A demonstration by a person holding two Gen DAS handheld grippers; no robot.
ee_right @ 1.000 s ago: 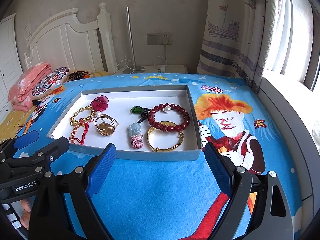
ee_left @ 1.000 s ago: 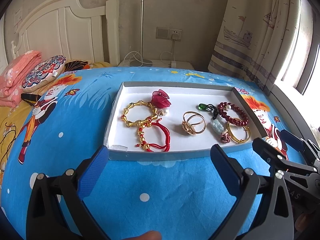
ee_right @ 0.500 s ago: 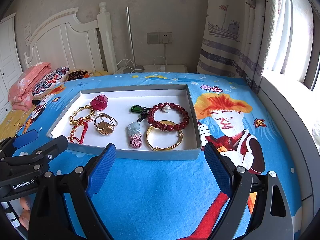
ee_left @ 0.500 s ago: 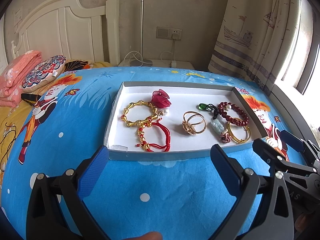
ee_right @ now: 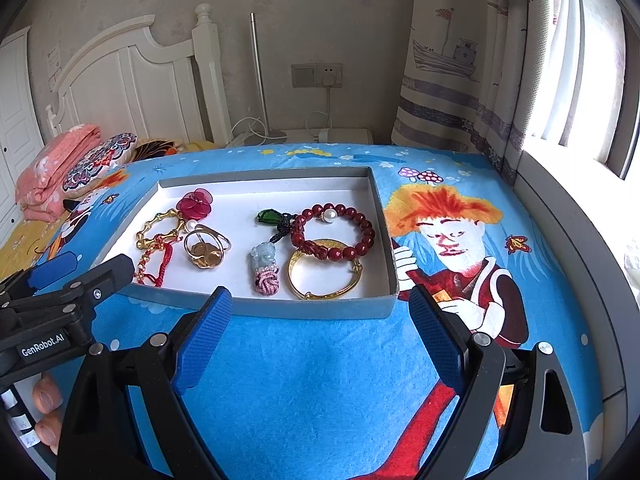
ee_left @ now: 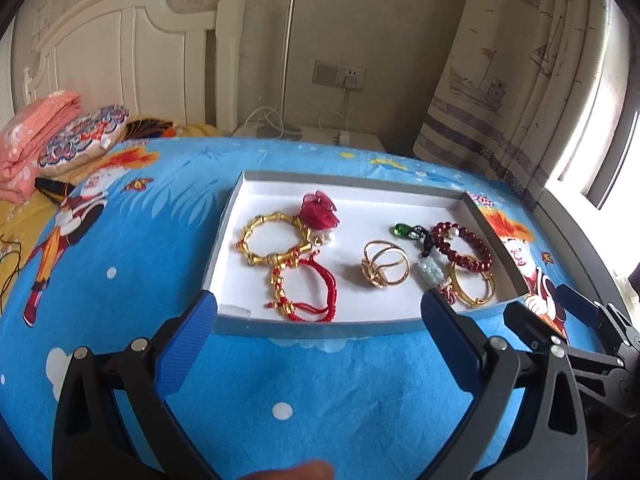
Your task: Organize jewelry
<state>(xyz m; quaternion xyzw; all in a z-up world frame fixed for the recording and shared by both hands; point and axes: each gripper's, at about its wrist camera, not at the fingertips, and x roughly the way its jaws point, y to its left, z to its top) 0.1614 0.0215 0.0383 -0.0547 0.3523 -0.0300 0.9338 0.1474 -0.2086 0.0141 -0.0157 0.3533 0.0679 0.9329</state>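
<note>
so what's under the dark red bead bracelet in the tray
The bead bracelet overlaps the far edge of a plain gold bangle; white tray floor shows through its middle. The covered part of the bangle's rim is hidden.

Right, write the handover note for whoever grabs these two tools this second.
Left tool: open, empty, hovering over the blue bedspread just short of the tray.
Right tool: open, empty, also at the tray's near edge.
In the tray: gold bamboo bracelet, red flower, red cord bracelet, gold ring, green pendant with jade charm, dark red bead bracelet overlapping the gold bangle.
Done: nothing visibly picked up.
Left: sorting all of it; start by separating the overlapping pieces.
</note>
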